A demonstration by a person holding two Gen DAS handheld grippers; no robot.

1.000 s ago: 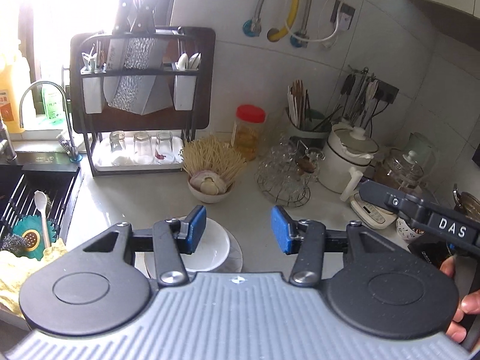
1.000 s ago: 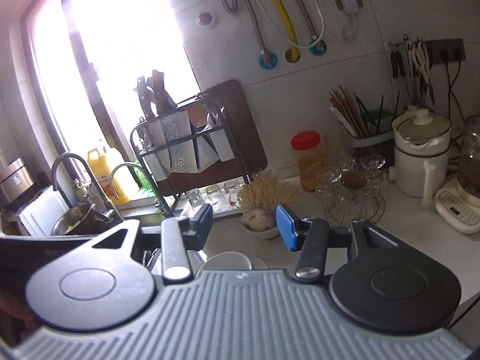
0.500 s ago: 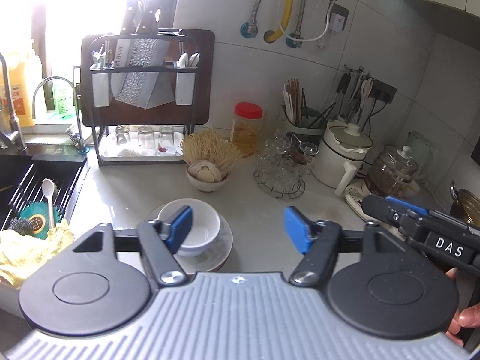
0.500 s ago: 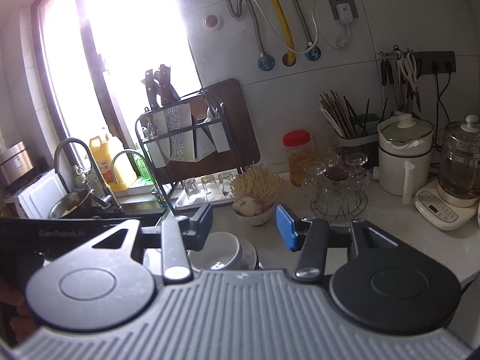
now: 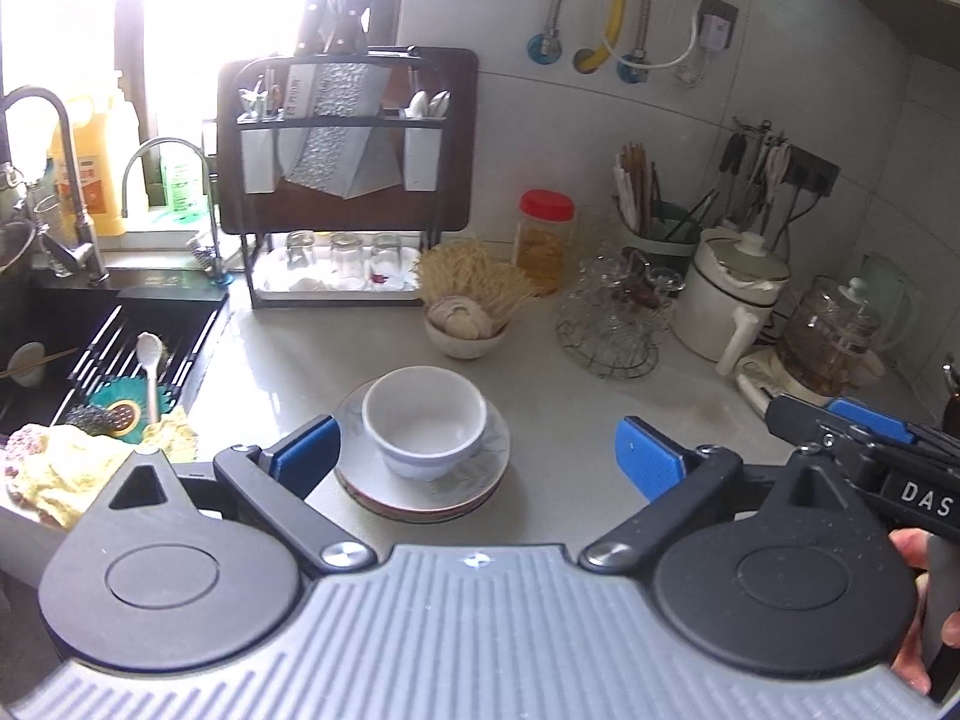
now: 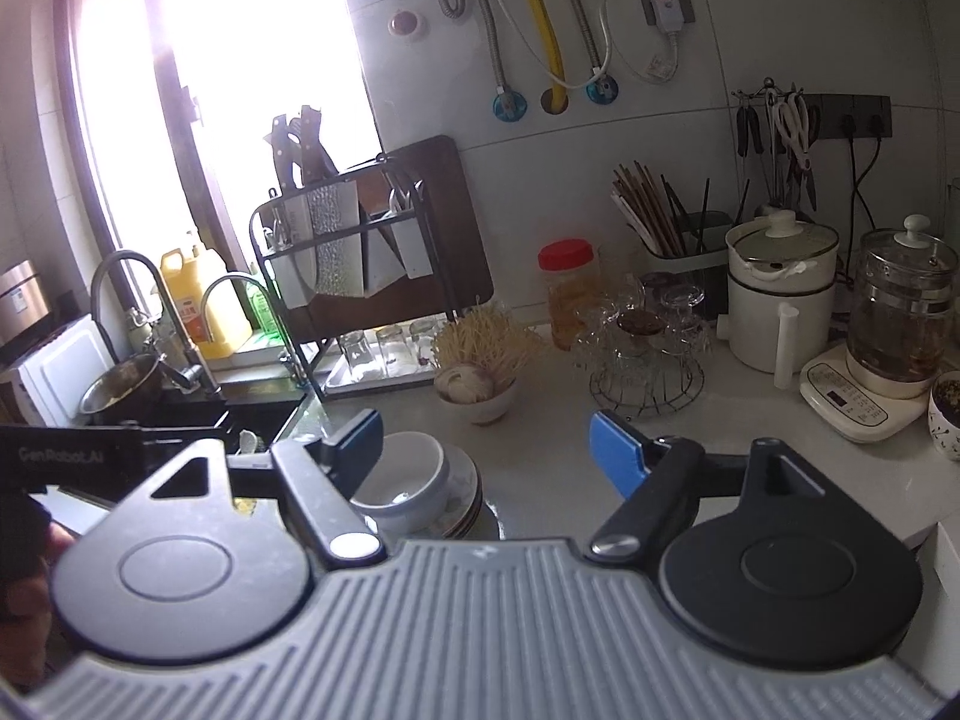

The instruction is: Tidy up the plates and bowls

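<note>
Both spread fingers [image 5: 309, 450] hang short of the bowl [image 5: 424, 420].

My left gripper [image 5: 477, 453] has just been opening and its blue pads [image 5: 306, 447] now stand wide apart, gripping nothing. Between and just beyond them a white bowl [image 5: 423, 420] sits upright on a stack of plates [image 5: 420, 495] on the grey counter [image 5: 576, 402]. To my right the right gripper [image 5: 840, 420] pokes in, and the sink [image 5: 90, 330] lies to the left.
</note>
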